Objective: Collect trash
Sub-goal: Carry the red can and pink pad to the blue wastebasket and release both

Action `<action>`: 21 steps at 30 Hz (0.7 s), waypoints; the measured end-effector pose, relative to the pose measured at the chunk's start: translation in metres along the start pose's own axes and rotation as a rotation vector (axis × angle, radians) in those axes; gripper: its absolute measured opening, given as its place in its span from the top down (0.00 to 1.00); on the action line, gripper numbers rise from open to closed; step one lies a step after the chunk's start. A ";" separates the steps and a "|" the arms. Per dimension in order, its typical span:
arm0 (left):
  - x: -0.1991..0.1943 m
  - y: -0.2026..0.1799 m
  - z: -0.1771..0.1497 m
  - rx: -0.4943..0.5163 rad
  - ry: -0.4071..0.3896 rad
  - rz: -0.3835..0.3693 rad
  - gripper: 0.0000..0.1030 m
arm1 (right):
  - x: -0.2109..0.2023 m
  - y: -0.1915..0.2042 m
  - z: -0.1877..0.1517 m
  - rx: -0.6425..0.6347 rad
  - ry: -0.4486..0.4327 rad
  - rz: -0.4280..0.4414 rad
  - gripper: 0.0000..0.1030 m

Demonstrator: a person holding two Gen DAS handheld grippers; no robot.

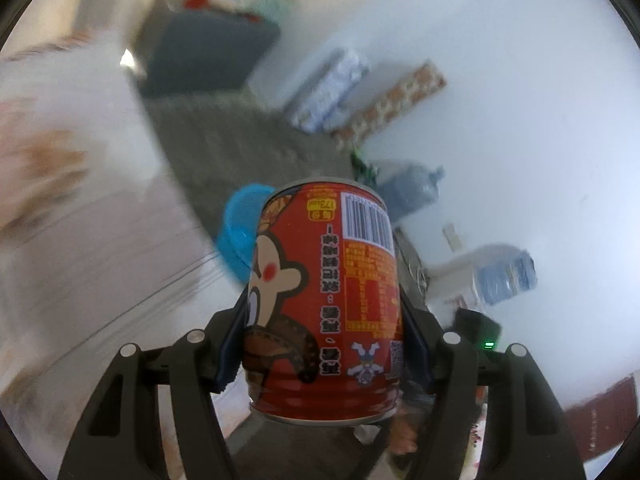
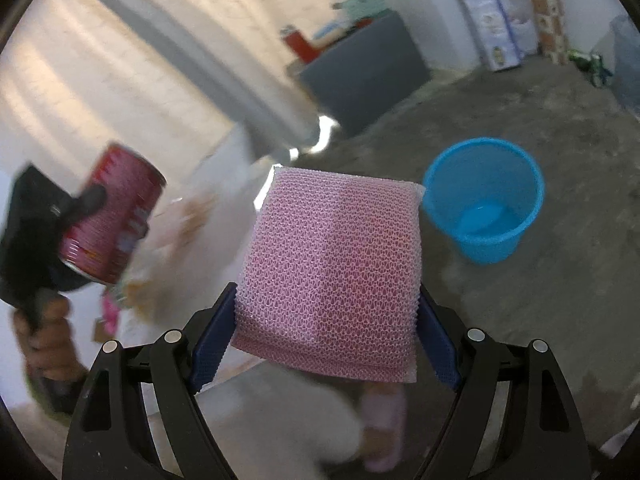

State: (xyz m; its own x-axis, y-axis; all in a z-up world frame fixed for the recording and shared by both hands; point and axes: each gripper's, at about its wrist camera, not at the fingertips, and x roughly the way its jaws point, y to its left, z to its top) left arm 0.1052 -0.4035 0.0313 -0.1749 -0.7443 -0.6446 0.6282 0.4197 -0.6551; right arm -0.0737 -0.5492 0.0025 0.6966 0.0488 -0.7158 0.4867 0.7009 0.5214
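With the left gripper (image 1: 324, 344) clamped on the red can (image 1: 324, 300) and the right gripper (image 2: 326, 332) clamped on the pink sponge (image 2: 332, 272), each load probably needs carrying squarely above the blue bin (image 2: 484, 200), at right of the right wrist frame, before letting go.

Grey concrete floor (image 2: 500, 92), white wall (image 1: 520, 80), dark cabinet (image 2: 364, 80) w/ clutter, boxes (image 2: 490, 16) by wall.

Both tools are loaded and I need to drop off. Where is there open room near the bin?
The blue bin looks nearly empty inside. Bare grey floor lies around it, open toward the dark cabinet. It is crowded left of the pink mesh pad, where the left tool holds the red can.
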 end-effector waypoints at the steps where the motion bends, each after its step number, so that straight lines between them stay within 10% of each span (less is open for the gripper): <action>1: 0.029 -0.005 0.014 -0.003 0.039 0.001 0.38 | 0.014 -0.016 0.009 0.008 0.003 -0.024 0.24; 11: 0.261 0.009 0.096 -0.059 0.253 0.165 0.38 | 0.127 -0.131 0.074 0.119 0.026 -0.201 0.22; 21: 0.355 0.061 0.108 -0.132 0.309 0.228 0.38 | 0.142 -0.180 0.066 0.195 -0.005 -0.271 0.14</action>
State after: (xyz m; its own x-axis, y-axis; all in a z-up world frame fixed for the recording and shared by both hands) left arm 0.1631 -0.6981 -0.1953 -0.2750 -0.4417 -0.8539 0.5779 0.6339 -0.5140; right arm -0.0280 -0.7157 -0.1622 0.5307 -0.1246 -0.8384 0.7459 0.5385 0.3921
